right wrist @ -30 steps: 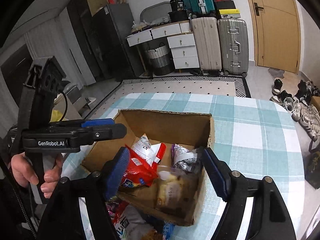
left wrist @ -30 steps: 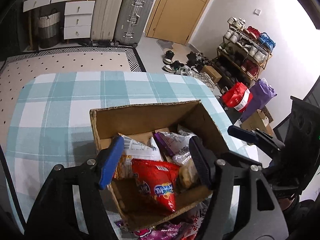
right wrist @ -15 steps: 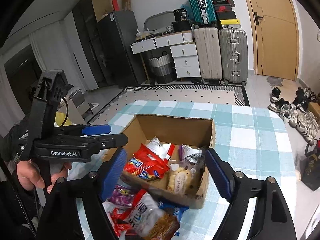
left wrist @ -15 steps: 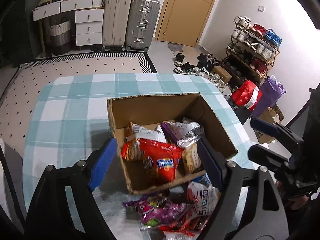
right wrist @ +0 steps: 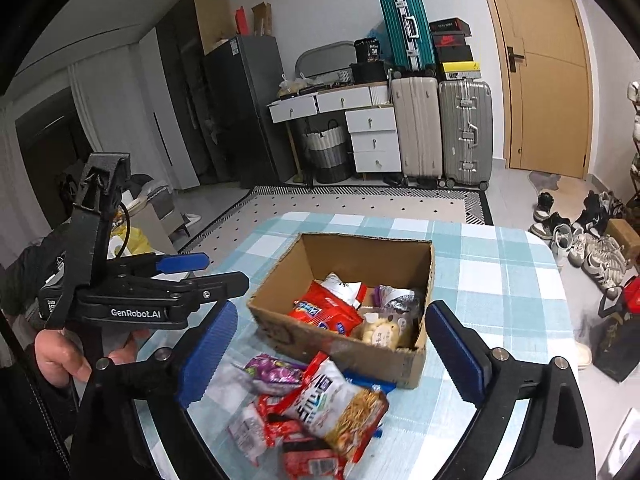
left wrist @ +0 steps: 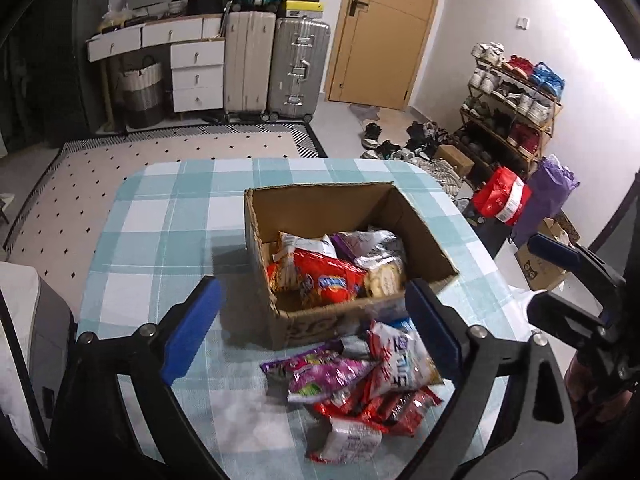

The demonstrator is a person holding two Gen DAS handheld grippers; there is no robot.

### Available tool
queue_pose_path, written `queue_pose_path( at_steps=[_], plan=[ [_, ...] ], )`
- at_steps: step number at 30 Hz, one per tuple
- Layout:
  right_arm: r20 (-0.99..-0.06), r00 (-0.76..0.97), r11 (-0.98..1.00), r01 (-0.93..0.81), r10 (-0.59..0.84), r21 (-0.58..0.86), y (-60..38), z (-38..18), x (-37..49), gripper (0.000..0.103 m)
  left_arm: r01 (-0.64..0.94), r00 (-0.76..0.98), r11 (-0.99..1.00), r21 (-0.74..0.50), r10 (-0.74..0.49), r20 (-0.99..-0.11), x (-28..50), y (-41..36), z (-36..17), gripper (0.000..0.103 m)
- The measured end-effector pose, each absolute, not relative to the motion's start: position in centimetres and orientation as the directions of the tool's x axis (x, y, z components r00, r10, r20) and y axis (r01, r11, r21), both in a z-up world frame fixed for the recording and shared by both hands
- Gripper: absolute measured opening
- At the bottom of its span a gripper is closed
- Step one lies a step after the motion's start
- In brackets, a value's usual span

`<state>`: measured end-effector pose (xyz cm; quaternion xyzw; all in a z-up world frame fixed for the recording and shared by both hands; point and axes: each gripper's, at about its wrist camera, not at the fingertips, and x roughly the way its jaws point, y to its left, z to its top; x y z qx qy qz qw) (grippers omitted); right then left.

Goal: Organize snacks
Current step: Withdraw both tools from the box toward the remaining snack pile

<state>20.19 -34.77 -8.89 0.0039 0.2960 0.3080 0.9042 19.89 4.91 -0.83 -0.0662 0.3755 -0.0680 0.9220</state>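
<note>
Nearest: left gripper, blue pads wide apart, nothing between them; jaws just been opening. Right gripper likewise spread wide and empty, jaws also just been opening. Both angled down over the near edge of the bench, covered in a teal-and-white check cloth. In the right wrist view, a hand at the left on the left gripper's handle.

Just beyond the pads: loose snack pile on the cloth, touching the near wall of the cardboard box. Purple packet on the left of the pile, white noodle-type bag on top, red wrappers beneath, a small white-and-red packet nearest. Probably heaped close to the box to keep each transfer short.

Middle: box open-topped, flaps gone, partly filled. Red chip bag lying across the near-left, pale puffed-snack bag to its right, silver-purple packet behind. Far half of the box bare, so room left.

Judgement: sorting partway done; grippers empty and set wide, likely ready for the next packet from the pile.

Far: suitcases, white drawers, door, shoe rack at right.
</note>
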Motion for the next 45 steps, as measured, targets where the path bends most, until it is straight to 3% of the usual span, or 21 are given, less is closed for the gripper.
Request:
queue_pose_path(
  at_steps=[5, 24, 45],
  plan=[
    [-0.516, 0.647, 0.814, -0.545, 0.561, 0.202, -35.2, -9.0, 17.6, 0.098, 0.079, 0.739, 0.988, -0.133, -0.148, -0.657, 16.3, 3.8, 0.1, 0.101],
    [-0.508, 0.681, 0.829, -0.544, 0.527, 0.131, -34.3, -12.1, 7.6, 0.1, -0.01, 0.788, 0.997, -0.075, -0.038, -0.615, 5.4, 3.1, -1.2, 0.102],
    [-0.616, 0.63, 0.859, -0.486, 0.473, 0.163, -35.6, -20.1, 7.8, 0.1, 0.031, 0.764, 0.997, -0.072, -0.07, -0.641, 4.2, 0.9, -8.3, 0.102]
  ],
)
